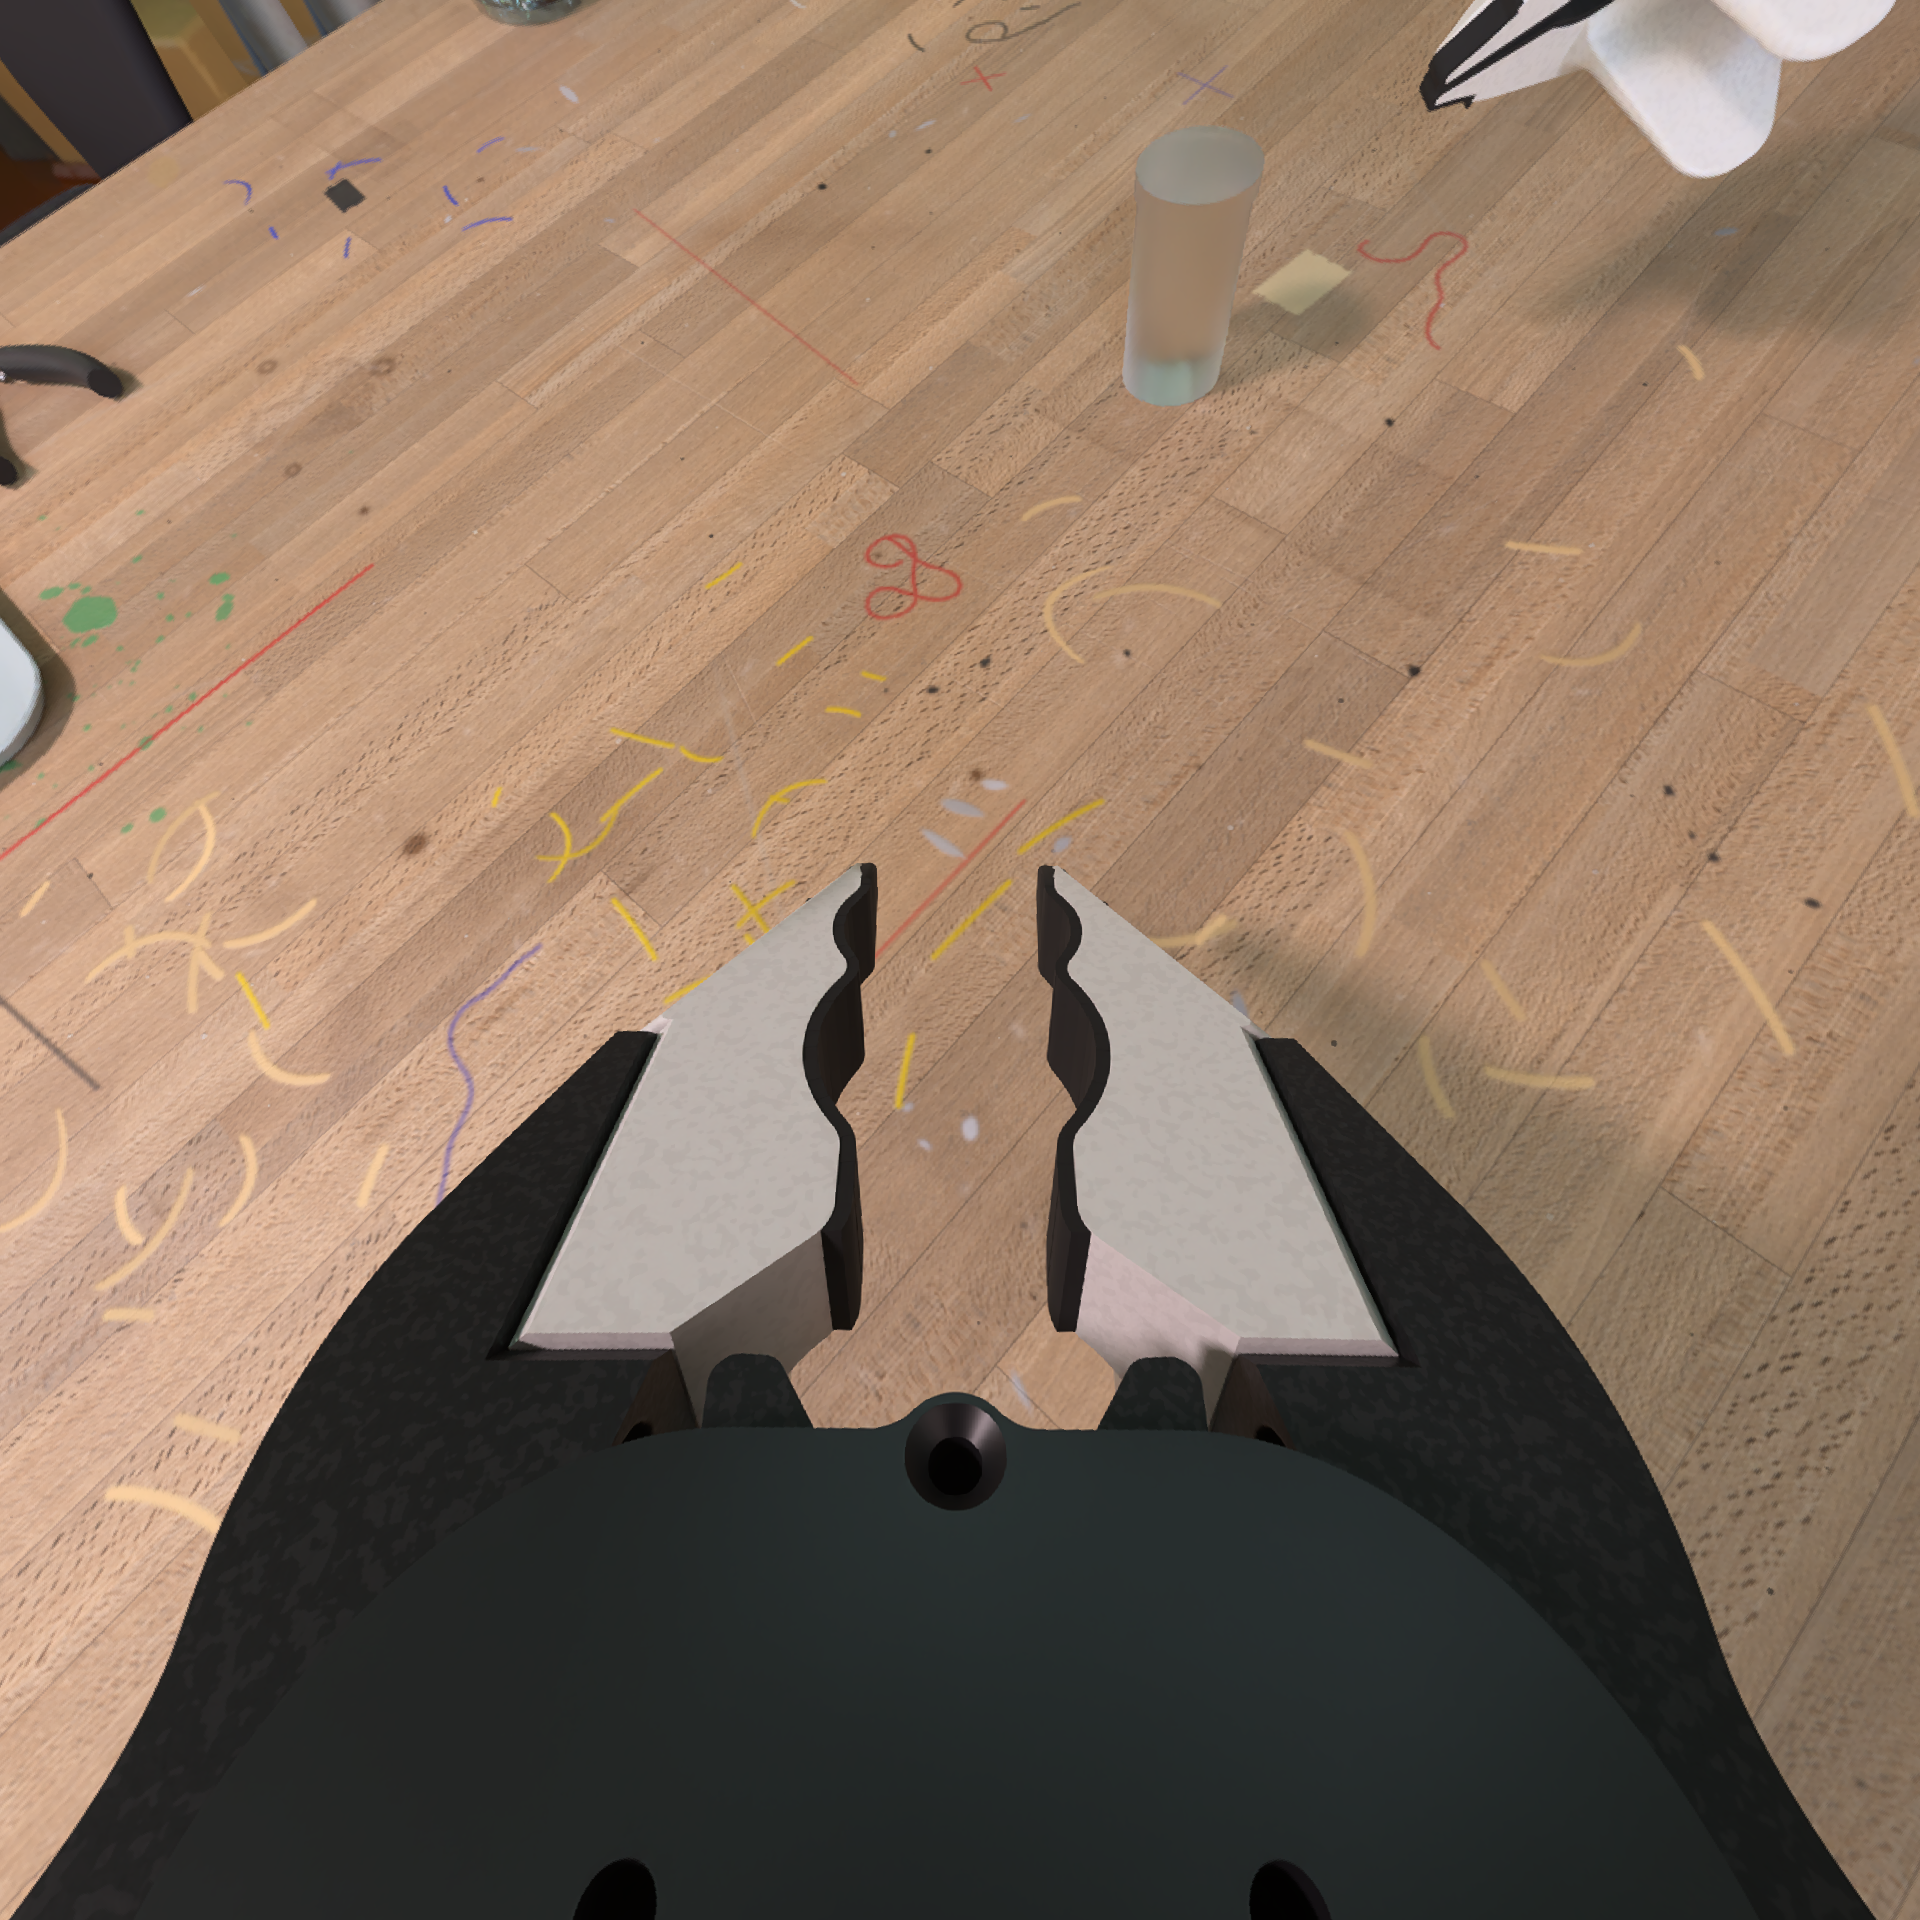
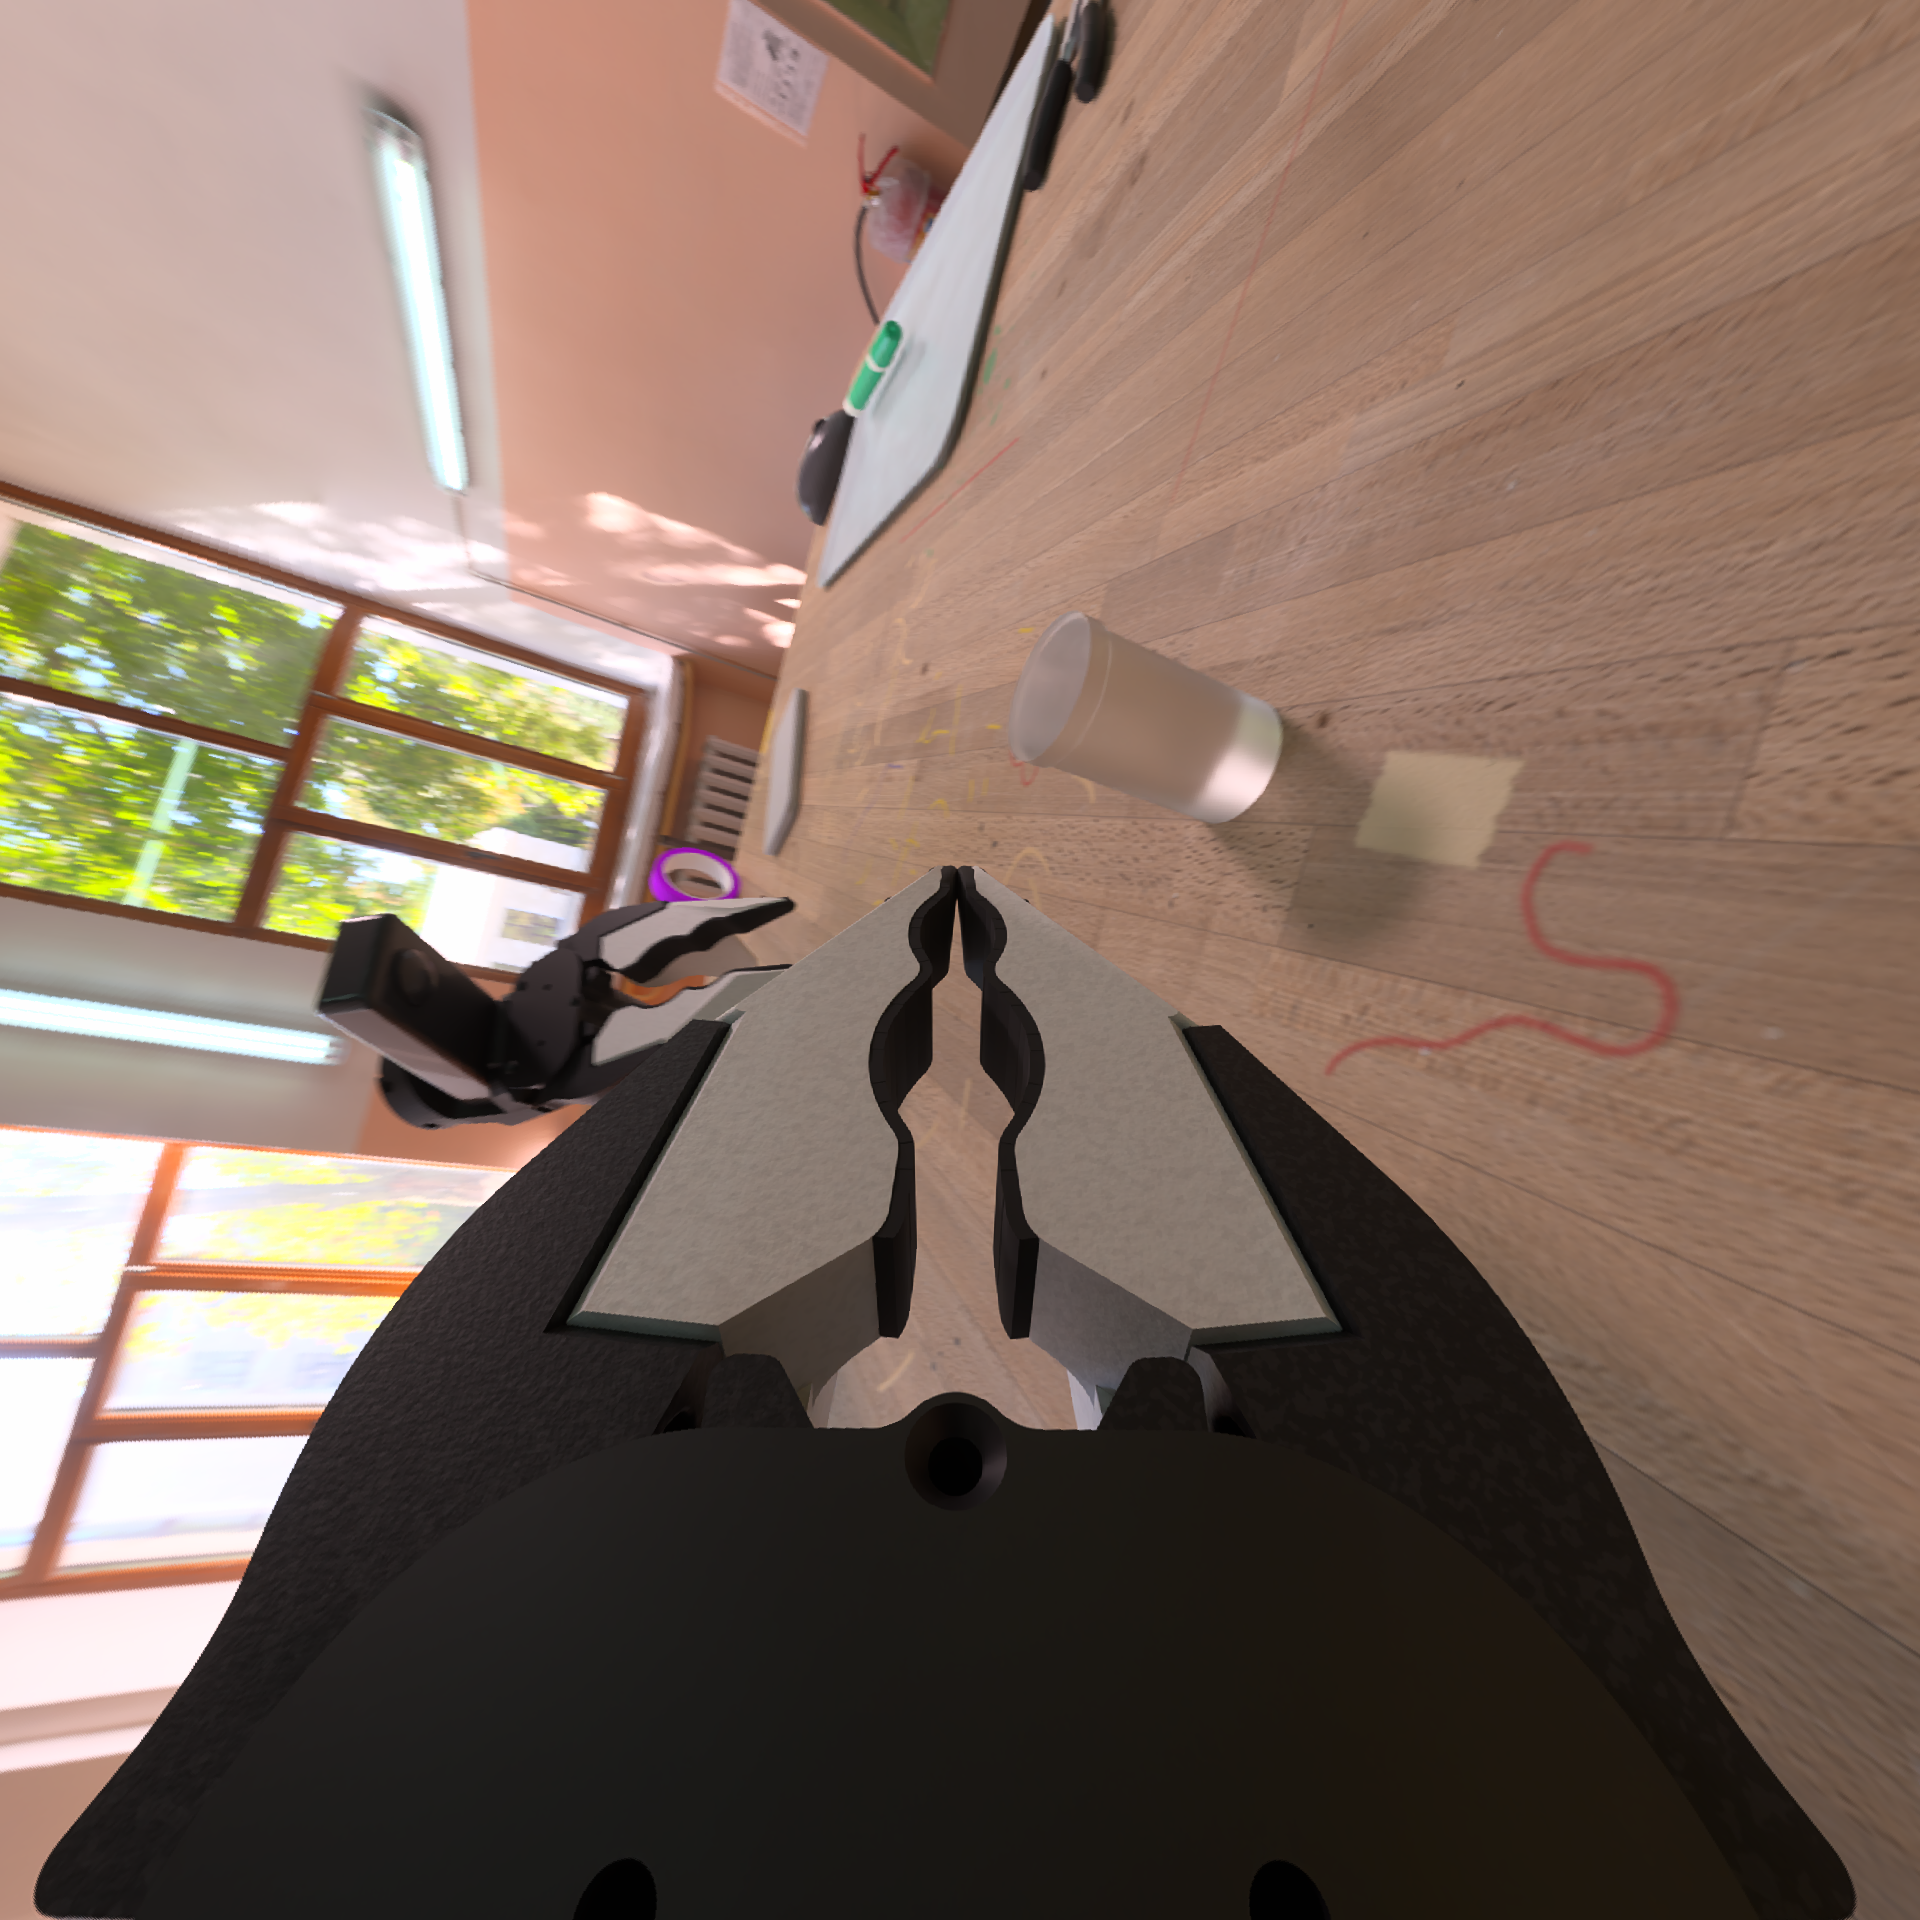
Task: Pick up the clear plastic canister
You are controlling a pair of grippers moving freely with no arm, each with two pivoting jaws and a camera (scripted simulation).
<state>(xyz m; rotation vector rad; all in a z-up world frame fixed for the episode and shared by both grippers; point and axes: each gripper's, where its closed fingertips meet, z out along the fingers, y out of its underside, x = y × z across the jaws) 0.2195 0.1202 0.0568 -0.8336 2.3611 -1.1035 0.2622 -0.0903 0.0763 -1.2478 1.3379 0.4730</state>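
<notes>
The clear plastic canister stands upright on the wooden table, far ahead and to the right of my left gripper. The left gripper is open and empty, its fingers apart above the table. In the right wrist view, which is rolled sideways, the canister stands a short way ahead and slightly right of my right gripper. The right gripper is shut and empty, its tips touching. The right gripper also shows at the top right of the left wrist view. The left gripper shows in the right wrist view.
A beige paper scrap lies right of the canister, also in the right wrist view. A grey board with a green marker, a purple tape roll and a grey slab lie farther off. Scribbles mark the table.
</notes>
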